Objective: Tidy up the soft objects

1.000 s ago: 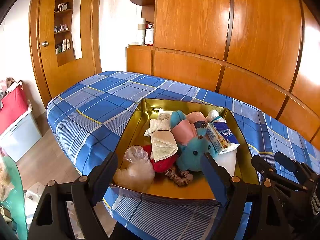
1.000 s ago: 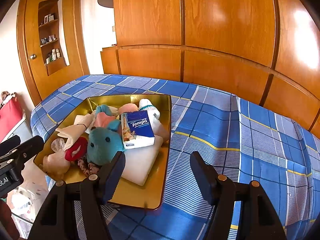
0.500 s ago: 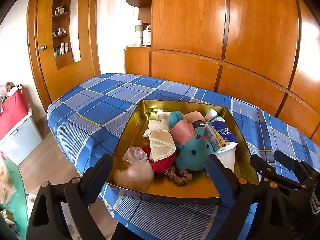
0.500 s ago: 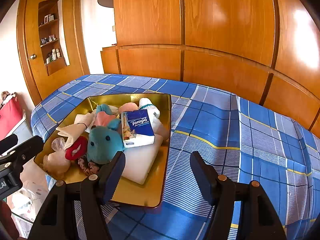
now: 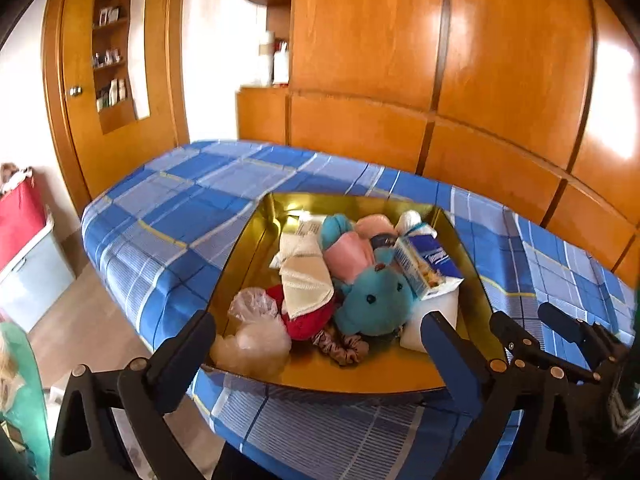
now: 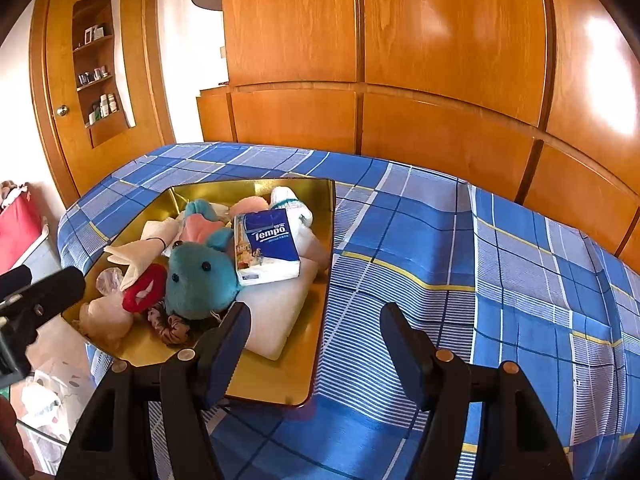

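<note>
The soft things lie heaped in a gold tray (image 5: 352,380) that sits on a blue checked bed (image 5: 168,216), near its front edge. In the middle of the heap is a teal plush (image 5: 374,300), lying face up. A tissue pack (image 6: 267,245) printed "Tempo" leans beside the plush, on top of a white pad (image 6: 276,312) that fills the tray's right part. Behind the plush are a pink cloth (image 5: 346,252) and a white sock (image 6: 290,204) with a green band. To the plush's left a cream cloth (image 5: 306,280) drapes over a red lips-shaped cushion (image 6: 145,288). At the tray's near left corner lies a clear plastic bag (image 5: 250,332), and a brown scrunchie (image 5: 344,346) rests on the tray floor just in front of the plush.

The left gripper (image 5: 320,344) hangs over the tray's near edge, its jaws opening wide with nothing pinched; the bag and scrunchie show in the gap between them. The right gripper (image 6: 316,340) is spread partway and empty, over the tray's near right corner and the bedcover beside it. Wooden wardrobe panels (image 6: 440,80) stand behind the bed.
</note>
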Action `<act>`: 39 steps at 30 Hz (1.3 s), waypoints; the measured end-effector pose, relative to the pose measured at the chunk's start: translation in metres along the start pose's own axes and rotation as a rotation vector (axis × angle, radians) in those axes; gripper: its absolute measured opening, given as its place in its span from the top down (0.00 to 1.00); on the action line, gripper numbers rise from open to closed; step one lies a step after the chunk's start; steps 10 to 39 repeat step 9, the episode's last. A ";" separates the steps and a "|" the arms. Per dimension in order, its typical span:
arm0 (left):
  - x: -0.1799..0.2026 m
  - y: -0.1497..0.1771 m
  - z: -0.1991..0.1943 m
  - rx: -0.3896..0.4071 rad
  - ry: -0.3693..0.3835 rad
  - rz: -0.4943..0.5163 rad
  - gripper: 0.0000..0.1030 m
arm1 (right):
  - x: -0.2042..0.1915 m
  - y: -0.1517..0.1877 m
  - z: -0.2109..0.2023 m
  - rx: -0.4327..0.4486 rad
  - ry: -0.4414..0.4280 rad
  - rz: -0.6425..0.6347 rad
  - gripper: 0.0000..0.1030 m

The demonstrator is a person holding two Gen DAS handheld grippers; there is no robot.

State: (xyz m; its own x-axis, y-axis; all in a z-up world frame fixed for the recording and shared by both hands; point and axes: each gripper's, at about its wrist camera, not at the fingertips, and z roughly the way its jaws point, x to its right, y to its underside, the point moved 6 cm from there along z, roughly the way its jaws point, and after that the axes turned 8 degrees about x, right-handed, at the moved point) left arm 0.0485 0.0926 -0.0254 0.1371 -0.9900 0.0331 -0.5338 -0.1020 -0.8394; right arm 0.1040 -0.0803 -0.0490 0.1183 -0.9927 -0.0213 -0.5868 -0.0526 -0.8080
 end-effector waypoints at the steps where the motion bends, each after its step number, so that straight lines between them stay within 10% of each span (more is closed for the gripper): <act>1: 0.002 0.000 0.000 0.001 0.001 0.007 0.01 | 0.001 0.000 0.000 0.000 0.002 0.002 0.34; 39: 0.005 -0.004 -0.002 0.017 -0.048 0.061 0.01 | 0.020 -0.001 -0.001 -0.001 0.032 0.028 0.34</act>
